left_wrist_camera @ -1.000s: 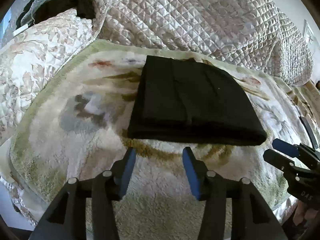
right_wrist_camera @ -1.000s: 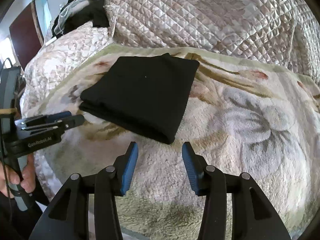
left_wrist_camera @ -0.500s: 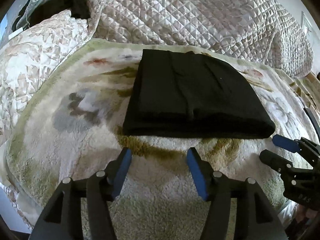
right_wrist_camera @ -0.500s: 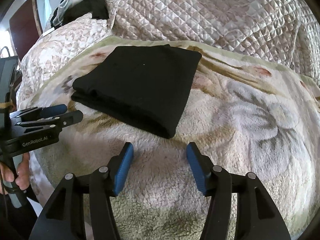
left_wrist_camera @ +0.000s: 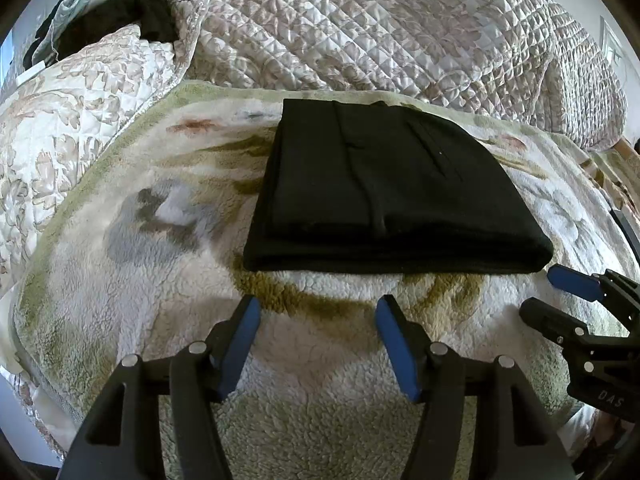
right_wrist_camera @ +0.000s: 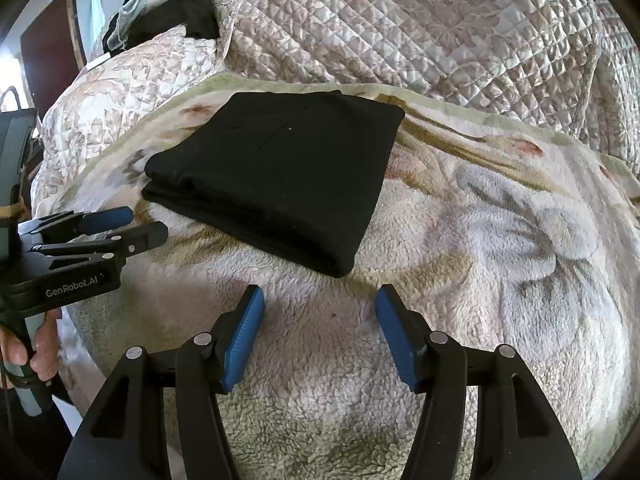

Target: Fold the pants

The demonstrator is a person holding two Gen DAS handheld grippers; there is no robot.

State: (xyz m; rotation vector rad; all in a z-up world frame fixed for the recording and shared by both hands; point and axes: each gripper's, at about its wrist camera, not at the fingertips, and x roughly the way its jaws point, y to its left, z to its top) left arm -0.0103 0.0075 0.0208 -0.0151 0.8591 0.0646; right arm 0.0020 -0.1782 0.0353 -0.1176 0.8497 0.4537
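The black pants [left_wrist_camera: 384, 196] are seen folded into a compact, thick rectangle, laid flat on the fleece blanket [left_wrist_camera: 320, 420] just ahead of both grippers. In the left wrist view the near folded edge of the pants runs crosswise a little beyond the fingertips of the left gripper [left_wrist_camera: 316, 312]; no cloth is caught between its blue pads [left_wrist_camera: 236, 344], only bare fleece is framed there. The jaws of this gripper are opening and nothing is touched by them. In the right wrist view the near corner of the pants [right_wrist_camera: 280, 176] is pointed toward the gap of the right gripper [right_wrist_camera: 318, 300], close to it but apart from it. The jaws of the right gripper are likewise opening, with only blanket between them.

The pants are made of a matte, slightly fuzzy dark knit, stacked in several layers with a rounded fold along one side and a faint seam down the top. The blanket is a plush, curly pile in cream with blurred olive, grey and pink floral shapes. Behind it a glossy quilted bedspread [left_wrist_camera: 400, 28] with diamond stitching is heaped. The left gripper is held by a hand [right_wrist_camera: 28, 344] at the edge of the right wrist view, and the right gripper [left_wrist_camera: 548, 292] appears beside the pants in the left wrist view
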